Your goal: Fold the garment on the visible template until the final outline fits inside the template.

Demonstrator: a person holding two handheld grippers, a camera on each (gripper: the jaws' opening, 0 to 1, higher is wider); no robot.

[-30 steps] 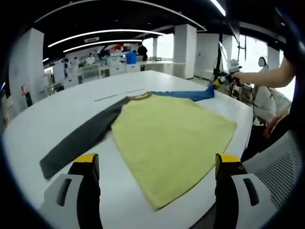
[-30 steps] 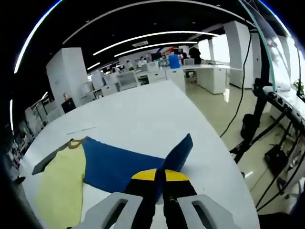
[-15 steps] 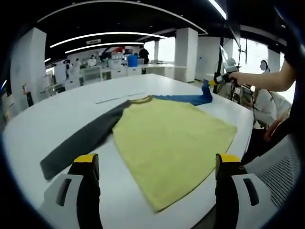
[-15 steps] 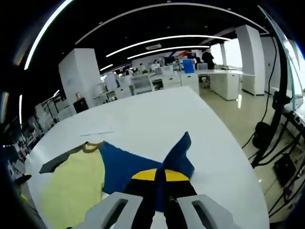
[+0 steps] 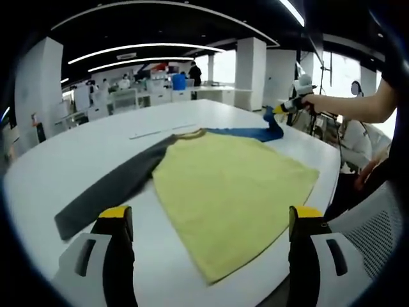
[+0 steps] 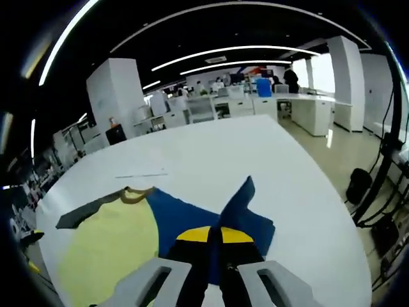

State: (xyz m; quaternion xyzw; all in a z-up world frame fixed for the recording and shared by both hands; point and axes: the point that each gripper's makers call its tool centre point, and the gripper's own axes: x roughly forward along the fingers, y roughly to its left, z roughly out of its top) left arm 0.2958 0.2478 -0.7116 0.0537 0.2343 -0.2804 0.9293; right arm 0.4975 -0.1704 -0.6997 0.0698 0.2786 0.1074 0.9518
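Note:
A shirt with a yellow body [image 5: 223, 185] lies flat on the white table [image 5: 77, 153], its grey sleeve [image 5: 108, 188] stretched to the left. The blue sleeve [image 5: 246, 133] runs to the far right, where my right gripper [image 5: 280, 110] holds its end raised off the table. In the right gripper view the right gripper [image 6: 214, 234] is shut on the blue sleeve [image 6: 185, 214], whose cuff stands up in a fold; the yellow body [image 6: 115, 246] and grey sleeve [image 6: 83, 216] lie to the left. My left gripper [image 5: 209, 216] hangs wide open above the shirt's near hem.
A thin pale strip [image 5: 160, 128] lies on the table beyond the collar. A person's arm [image 5: 348, 103] reaches in from the right. A mesh chair [image 5: 370, 224] stands at the table's near right edge. Office desks [image 6: 255, 102] fill the background.
My right gripper has lifted the blue sleeve's end a little higher and carried it slightly toward the collar. The left gripper has stayed where it was, open.

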